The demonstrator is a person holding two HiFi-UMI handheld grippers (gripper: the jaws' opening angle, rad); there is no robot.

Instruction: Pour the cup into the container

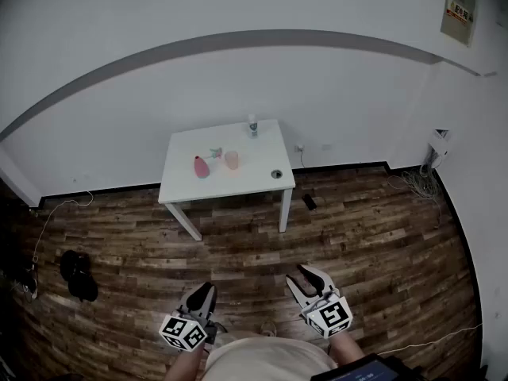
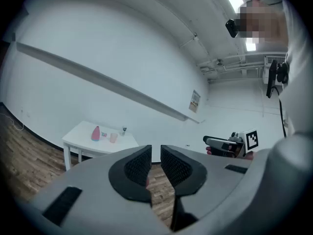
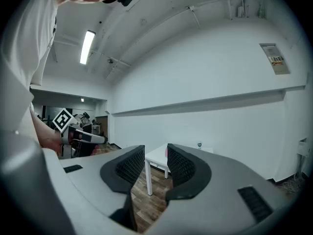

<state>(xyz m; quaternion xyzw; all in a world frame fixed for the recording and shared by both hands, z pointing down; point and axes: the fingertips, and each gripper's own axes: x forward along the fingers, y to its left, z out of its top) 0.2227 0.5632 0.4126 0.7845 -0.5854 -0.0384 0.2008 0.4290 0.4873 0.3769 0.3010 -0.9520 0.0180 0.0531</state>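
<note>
Here, pouring is not yet begun: the left claw [image 1: 207, 290] and right claw [image 1: 305, 275], both clenched empty, sit at lower centre, well apart from the cup [image 1: 231, 159] beside the pink container [image 1: 202, 167] on the mid-frame table [image 1: 254, 185].

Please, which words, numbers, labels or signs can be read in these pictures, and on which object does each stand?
No text is readable.
The rectangular paper notice on the white wall: print and a red patch, too small and blurred to read.
The cubes of the left gripper and right gripper: black-and-white square patterns only, no letters or numbers.
</note>
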